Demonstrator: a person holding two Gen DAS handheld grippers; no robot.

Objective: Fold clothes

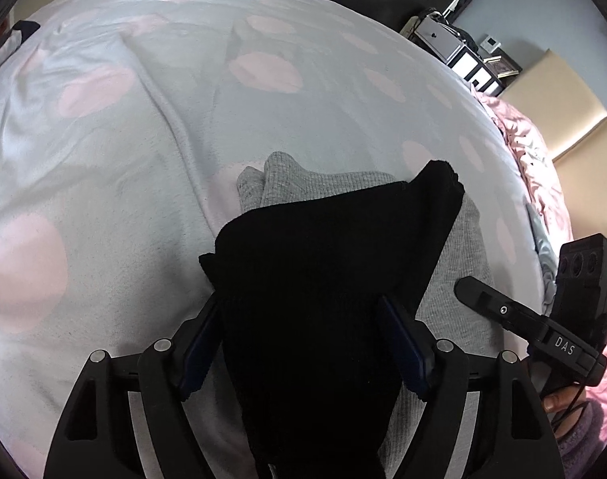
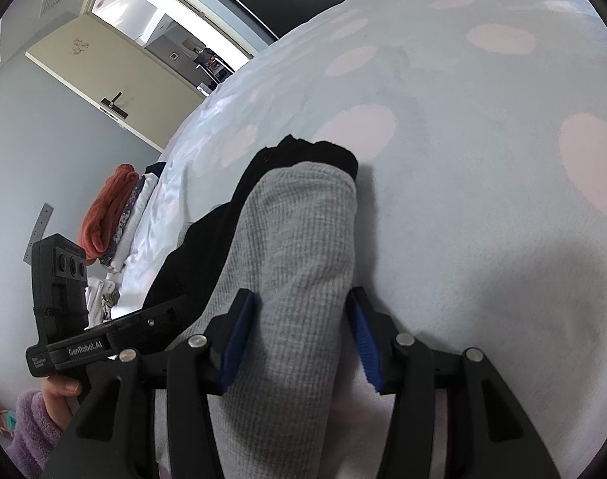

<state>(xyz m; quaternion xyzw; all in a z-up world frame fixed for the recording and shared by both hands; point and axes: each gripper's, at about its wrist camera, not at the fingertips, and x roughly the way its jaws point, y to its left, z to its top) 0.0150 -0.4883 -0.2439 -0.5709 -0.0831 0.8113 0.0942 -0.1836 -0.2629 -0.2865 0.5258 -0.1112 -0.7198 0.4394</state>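
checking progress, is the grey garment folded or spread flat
Folded: the grey garment shows a rounded doubled end, lying under the black garment.

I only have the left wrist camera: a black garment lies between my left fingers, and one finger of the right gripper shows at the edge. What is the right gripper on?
Observer: The right gripper straddles a rounded fold of the grey garment. I cannot tell whether its pads pinch it.
Operator: How does that fold end on the far side?
Observer: The black garment pokes out past the grey fold's far end.
Operator: Any folded pieces nearby?
Observer: Yes, a stack of folded clothes, orange on top, sits at the edge of the bed.
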